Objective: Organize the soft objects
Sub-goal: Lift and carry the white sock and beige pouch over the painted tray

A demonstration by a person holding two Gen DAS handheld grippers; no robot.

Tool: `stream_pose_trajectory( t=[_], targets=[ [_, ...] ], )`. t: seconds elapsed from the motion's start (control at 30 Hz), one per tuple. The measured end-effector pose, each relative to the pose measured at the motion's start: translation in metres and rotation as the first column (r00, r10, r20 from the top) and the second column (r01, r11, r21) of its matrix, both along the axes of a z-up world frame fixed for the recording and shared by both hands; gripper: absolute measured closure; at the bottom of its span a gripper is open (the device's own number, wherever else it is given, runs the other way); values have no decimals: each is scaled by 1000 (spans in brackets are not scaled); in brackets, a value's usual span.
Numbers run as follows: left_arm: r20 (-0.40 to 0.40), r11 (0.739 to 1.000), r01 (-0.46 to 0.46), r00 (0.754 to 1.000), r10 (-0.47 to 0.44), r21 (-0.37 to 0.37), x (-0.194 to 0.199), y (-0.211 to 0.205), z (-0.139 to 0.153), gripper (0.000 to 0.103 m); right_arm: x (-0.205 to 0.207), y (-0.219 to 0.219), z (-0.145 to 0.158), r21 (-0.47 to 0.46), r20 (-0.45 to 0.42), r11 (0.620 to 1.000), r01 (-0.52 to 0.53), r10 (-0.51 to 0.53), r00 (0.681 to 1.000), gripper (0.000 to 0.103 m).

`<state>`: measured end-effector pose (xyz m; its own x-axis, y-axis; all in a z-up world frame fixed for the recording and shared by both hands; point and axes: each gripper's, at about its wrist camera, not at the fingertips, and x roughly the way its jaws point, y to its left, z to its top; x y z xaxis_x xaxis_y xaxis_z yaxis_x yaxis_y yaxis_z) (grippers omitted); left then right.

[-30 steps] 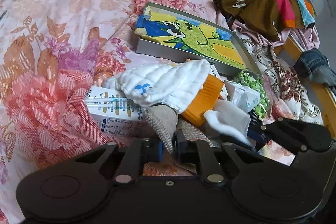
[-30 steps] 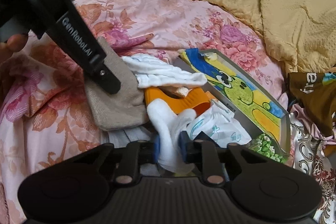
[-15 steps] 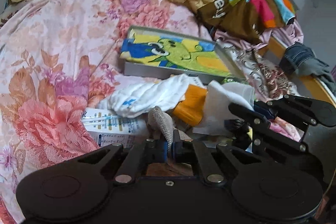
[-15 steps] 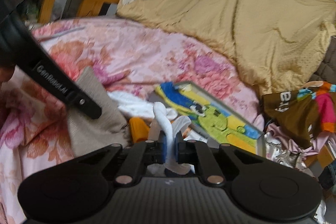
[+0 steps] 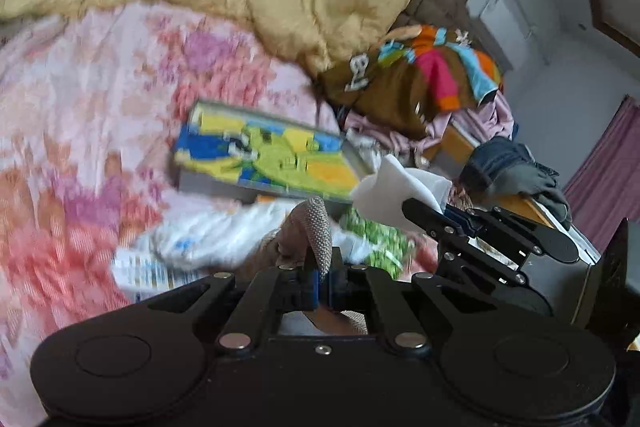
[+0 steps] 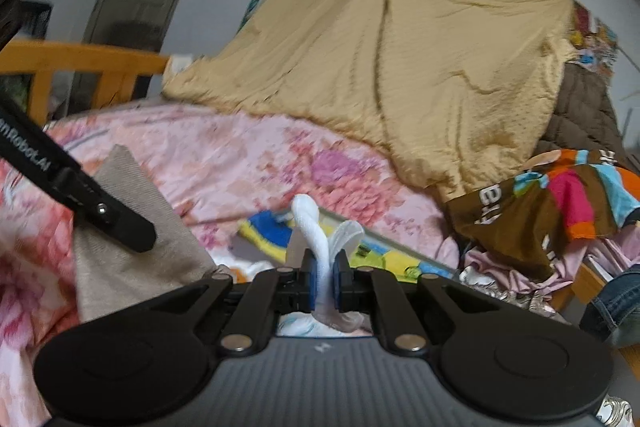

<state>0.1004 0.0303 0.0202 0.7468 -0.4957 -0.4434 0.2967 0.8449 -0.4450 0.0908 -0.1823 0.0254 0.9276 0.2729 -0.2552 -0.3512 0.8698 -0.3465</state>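
My left gripper (image 5: 323, 281) was clamped on the beige sock (image 5: 318, 227), whose free end curled upward out of the jaws, long axis roughly upright. My right gripper (image 6: 324, 285) pinched the white sock (image 6: 310, 227), which also stood up from the jaws, its tip bent left. Both socks hung above the floral quilt (image 5: 80, 107), near the cartoon box (image 5: 264, 157). A yellow blanket (image 6: 380, 67) lay far behind.
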Motion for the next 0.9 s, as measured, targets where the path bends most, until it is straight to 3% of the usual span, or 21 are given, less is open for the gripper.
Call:
stream_pose_trajectory(
  t=[0.23,0.53,0.7,0.9],
  targets=[
    [152,1000,-5,988,3,15,3,-12,22,100,17,-13,5,71,3,996,57,-57,998,94],
    [280,995,-95,957,80,39,41,-19,22,100,54,-17,-1,120,-22,987,108,-106,994,94],
    [313,989,-146,941,127,37,75,-19,13,100,86,-16,-7,155,-51,979,134,-127,991,94],
    [306,983,-177,939,155,45,120,-21,-2,100,123,-12,-17,209,-98,966,154,-136,986,94]
  ],
)
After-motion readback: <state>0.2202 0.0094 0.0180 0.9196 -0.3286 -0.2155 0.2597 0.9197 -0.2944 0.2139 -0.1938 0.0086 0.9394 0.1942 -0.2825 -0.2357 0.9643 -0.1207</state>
